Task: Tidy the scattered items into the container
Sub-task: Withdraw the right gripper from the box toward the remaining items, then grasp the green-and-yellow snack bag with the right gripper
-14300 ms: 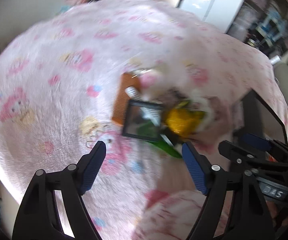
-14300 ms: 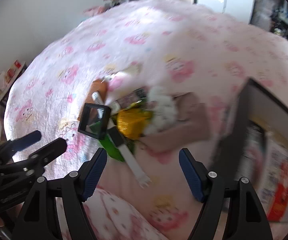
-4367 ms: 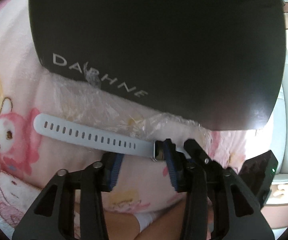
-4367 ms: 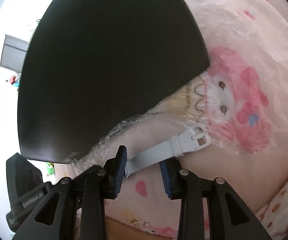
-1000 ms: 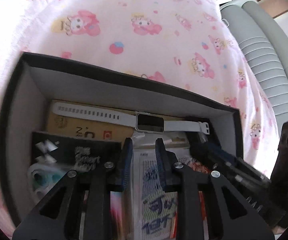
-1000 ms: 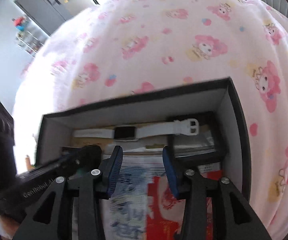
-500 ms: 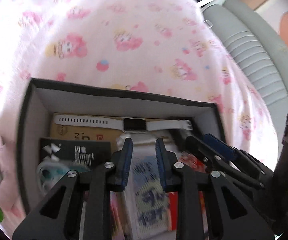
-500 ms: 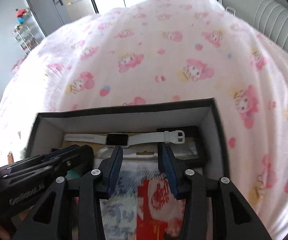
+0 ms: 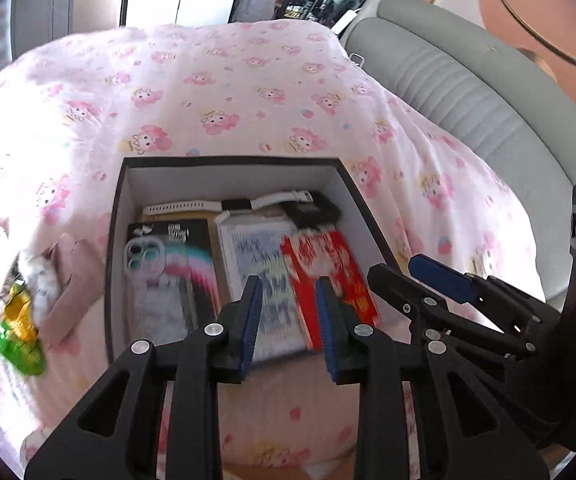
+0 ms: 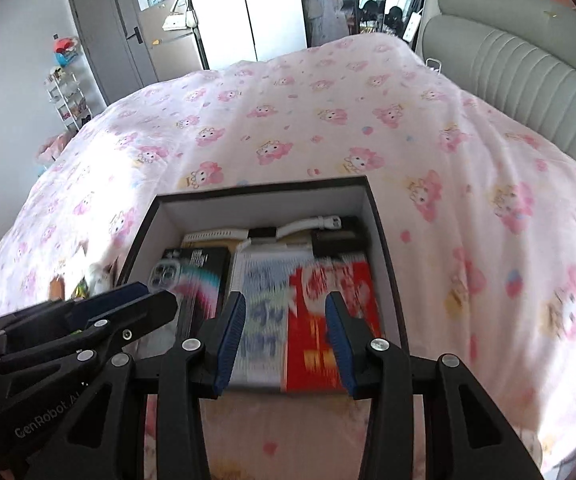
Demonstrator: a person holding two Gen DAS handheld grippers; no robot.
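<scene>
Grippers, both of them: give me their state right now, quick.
Left gripper: jaws opening, nothing between them, above the box.
Right gripper: open, holding nothing.

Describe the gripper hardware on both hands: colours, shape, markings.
Both match: the left gripper and right gripper are matte black plastic frames with triangular cut-outs, silver round screw heads at the pivots, and two fingers faced with ribbed blue pads. White "GenRobot.AI" lettering runs along the left unit's body. No cables or sleeves show.
</scene>
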